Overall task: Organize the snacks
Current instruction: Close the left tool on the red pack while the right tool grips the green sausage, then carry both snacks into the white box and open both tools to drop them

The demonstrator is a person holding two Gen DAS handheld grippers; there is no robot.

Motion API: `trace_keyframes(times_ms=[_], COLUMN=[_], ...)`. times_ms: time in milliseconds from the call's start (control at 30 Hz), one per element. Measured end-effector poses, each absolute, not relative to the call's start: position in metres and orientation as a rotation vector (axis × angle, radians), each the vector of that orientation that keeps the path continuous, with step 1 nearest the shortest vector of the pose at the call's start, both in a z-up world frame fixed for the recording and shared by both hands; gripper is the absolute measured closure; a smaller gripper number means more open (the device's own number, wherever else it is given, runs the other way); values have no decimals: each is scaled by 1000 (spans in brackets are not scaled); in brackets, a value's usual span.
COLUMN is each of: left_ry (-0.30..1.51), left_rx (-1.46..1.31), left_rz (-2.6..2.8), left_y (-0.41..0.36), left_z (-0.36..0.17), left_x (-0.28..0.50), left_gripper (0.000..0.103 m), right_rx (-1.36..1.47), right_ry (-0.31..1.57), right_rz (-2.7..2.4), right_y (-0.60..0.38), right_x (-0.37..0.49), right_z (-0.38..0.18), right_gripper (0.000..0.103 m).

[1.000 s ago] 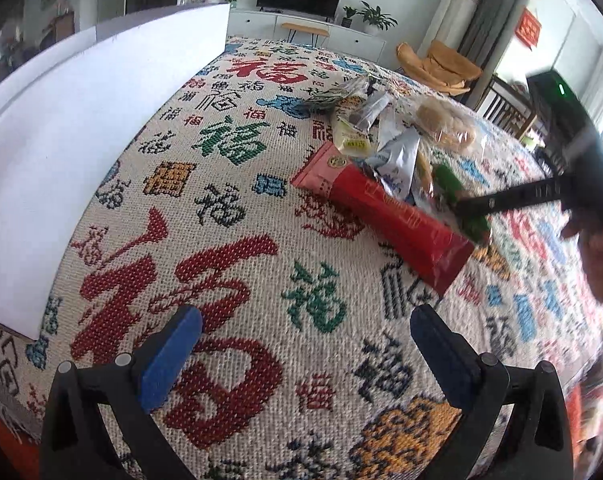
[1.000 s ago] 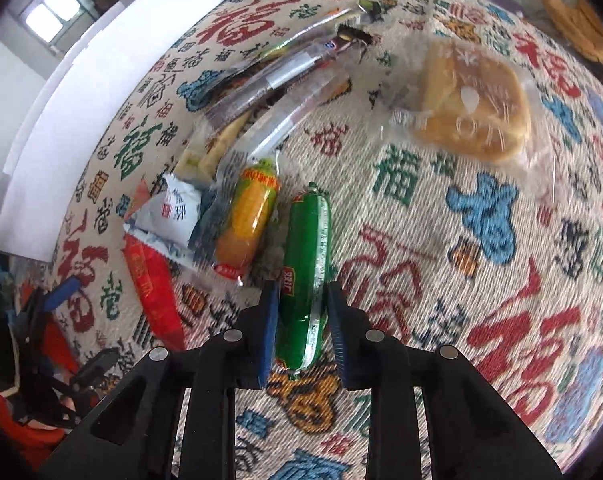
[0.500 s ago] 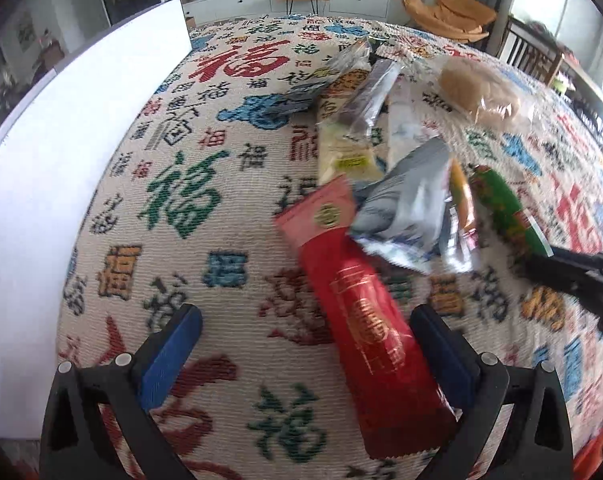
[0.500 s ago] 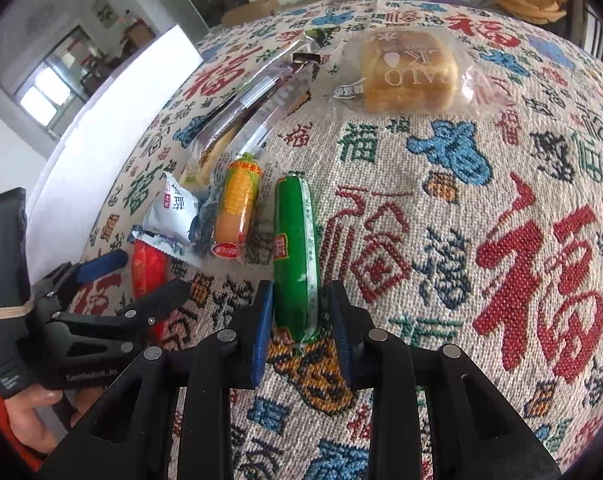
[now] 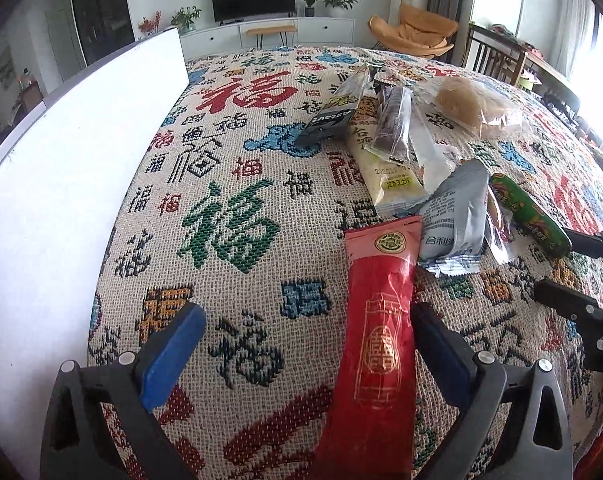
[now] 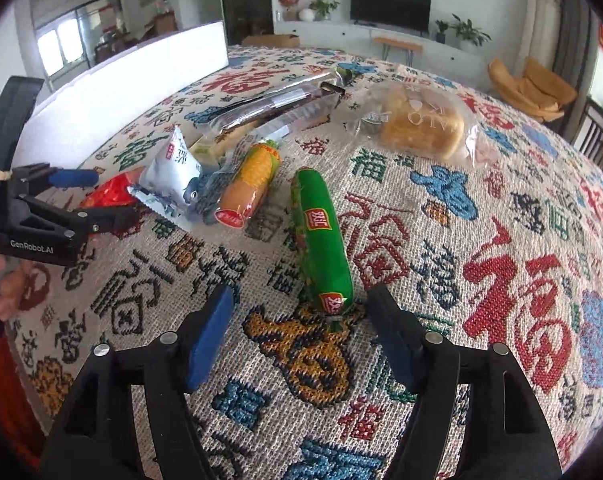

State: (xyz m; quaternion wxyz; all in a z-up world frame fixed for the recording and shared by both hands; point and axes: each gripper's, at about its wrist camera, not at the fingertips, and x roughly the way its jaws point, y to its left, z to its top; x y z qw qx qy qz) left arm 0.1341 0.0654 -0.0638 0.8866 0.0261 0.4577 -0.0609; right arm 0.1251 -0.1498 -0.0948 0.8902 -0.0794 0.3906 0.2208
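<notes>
1. Woven tablecloth (image 5: 237,184) with printed characters covers the table; a white board (image 5: 73,184) stands along its left edge.
2. Red packet (image 5: 377,344) lies between the wide-open jaws of the left gripper (image 5: 305,344), against the right pad, ungripped.
3. Green sausage (image 6: 321,240) lies free on the cloth; the right gripper (image 6: 297,320) has just been opening, its tip between the spread jaws.
4. Risk: closing off-centre, the left jaws could push the red packet sideways into the grey packet (image 5: 457,216) overlapping its top.
</notes>
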Motion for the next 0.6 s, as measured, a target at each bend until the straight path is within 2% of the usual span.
trace_keyframes(times_ms=[67,167,200,233,267,300,333,433,533,600], left_ry=[955,981,989,991,990,994,1001,1014,1017,1007], left_rx=[61,84,87,94,107,118,127,89,-21,-70], left_rz=[-140,-163,-170,-183,-201,-219,-229,-242,-266,-277], left_y=[67,66,64,63,60,57,54,55,63,69], left_z=[-64,-61,-59,-57,-53,-50,-48,-46,-41,-36], left_x=[130,127,125,124,120,116,114,111,107,103], left_gripper=[1,3,10,28,39,64,77,83,84,85], right_rx=[-155,-128,-134,-148,-165,-180,-184,-127,-177,-206], right_ry=[816,825,827,829,842,880,938,1074,1137,1171], right_rz=[454,495,497,499,504,515,533,577,551,526], right_y=[-151,-153,-152,-150,-147,-144,-144,-149,-145,-139], right_x=[125,129,129,130,131,135,143,169,191,202], right_z=[-96,-95,-96,-96,-95,-94,-90,-69,-55,-61], right_gripper=[26,18,17,16,15,15,16,18,20,35])
